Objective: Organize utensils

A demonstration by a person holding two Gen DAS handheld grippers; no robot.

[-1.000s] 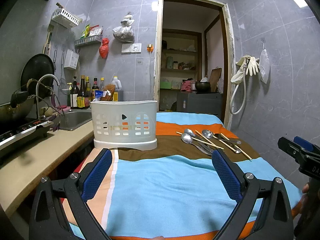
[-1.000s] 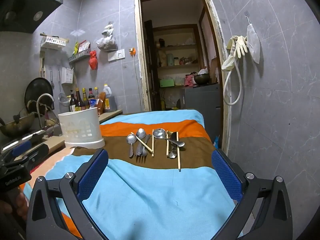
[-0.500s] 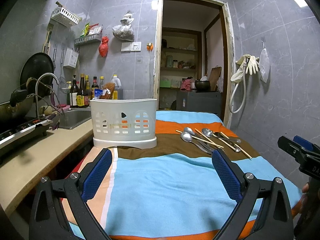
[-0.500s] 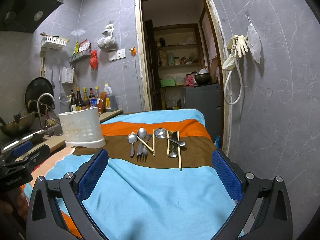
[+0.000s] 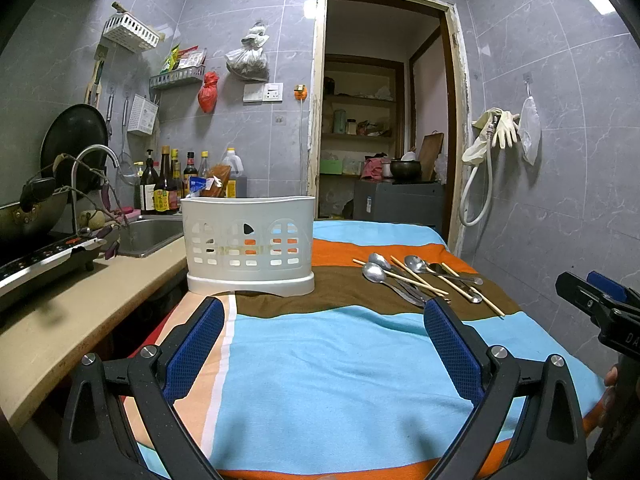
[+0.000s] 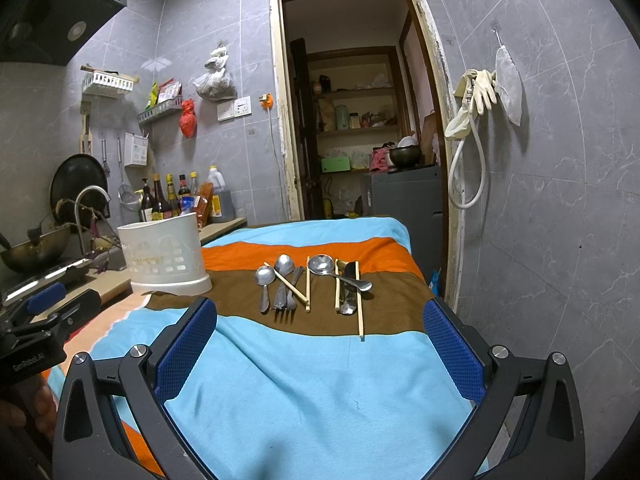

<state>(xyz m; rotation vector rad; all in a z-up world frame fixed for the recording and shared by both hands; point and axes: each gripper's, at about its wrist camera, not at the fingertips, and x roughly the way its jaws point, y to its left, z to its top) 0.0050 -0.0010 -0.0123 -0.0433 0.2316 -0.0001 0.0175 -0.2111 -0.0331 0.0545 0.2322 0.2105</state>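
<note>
Two grippers hover over the striped cloth (image 6: 304, 392), both spread wide with nothing between their blue pads. At the left of the right wrist view stands the white utensil caddy (image 6: 166, 254), upright on the brown band beside the counter edge; the left gripper (image 5: 324, 344) sits almost straight before it in its own view, a little to its right.

Moving rightward, the spoons (image 6: 265, 280), forks (image 6: 286, 294) and chopsticks (image 6: 359, 300) lie in a loose row on that same brown band, near the frame's centre. Most handles point back toward the cameras, so their long axes run roughly along the line of the right gripper (image 6: 320, 352), not across it — one chopstick lies slantwise over the forks.

By my reading the right gripper is the nearer: the cluster lies dead ahead between its fingers, whereas from the left wrist it sits off toward the right half of the frame. A reach forward, with the wrist turned so the pads close across a handle, looks like the coming step.
</note>
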